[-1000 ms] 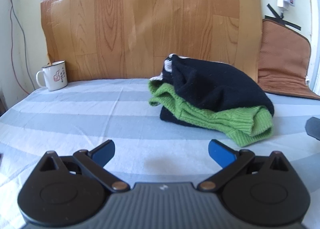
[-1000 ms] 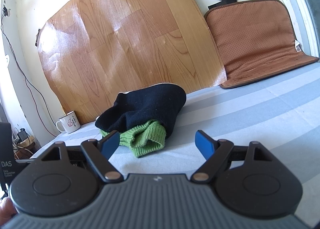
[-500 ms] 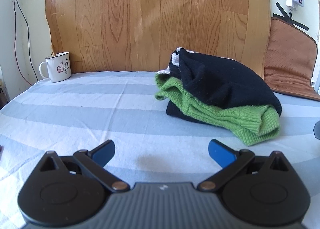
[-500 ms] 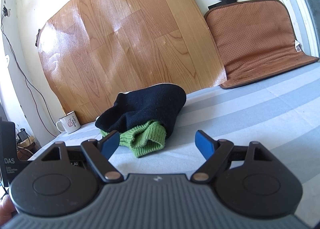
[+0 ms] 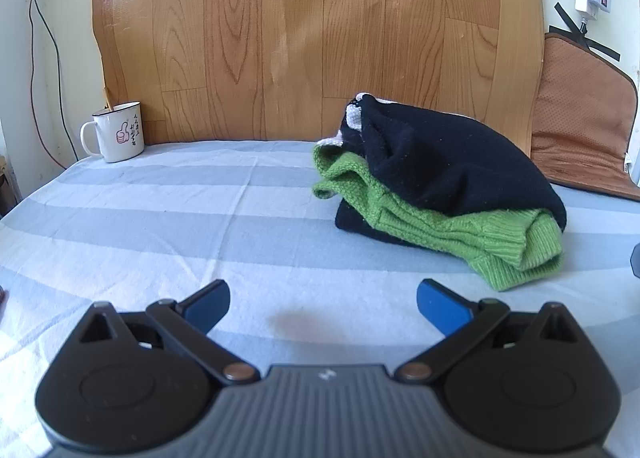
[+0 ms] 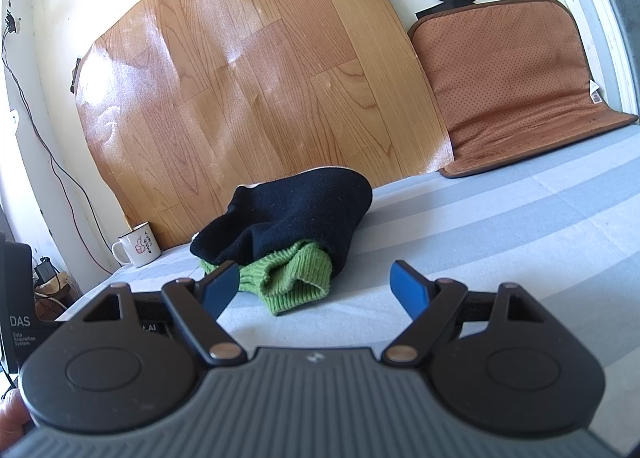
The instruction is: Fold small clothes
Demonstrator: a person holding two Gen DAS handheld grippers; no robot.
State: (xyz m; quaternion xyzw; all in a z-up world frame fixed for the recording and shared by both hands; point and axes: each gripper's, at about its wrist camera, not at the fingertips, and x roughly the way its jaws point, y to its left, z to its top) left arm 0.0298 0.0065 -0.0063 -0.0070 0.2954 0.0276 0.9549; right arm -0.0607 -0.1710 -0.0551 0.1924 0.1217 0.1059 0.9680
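Item 1, black and green knit garment point(image 5: 444, 186): lies bundled on the striped sheet point(image 5: 160, 226), far side, just in front of the wood-grain panel point(image 5: 320, 38). Black layer is on top, green ribbed cuff pokes out at the near end, a bit of white shows at the back. Looks roughly doubled over, prob. part-folded or not yet spread; can't tell which.

Item 2, your left gripper point(image 5: 322, 304): blue pads spread wide, nothing between them, apart from the garment, which sits ahead and to its right.

Item 3, your right gripper point(image 6: 316, 286): also wide open, empty, aimed at the green cuff, short of it. Both are likely held open and low so you can pinch an edge next.

Item 4, enamel mug point(image 5: 116, 132): far left corner, well apart from the garment.

Item 5, brown cushion point(image 6: 508, 86): leans on the wall at right, off the work area.
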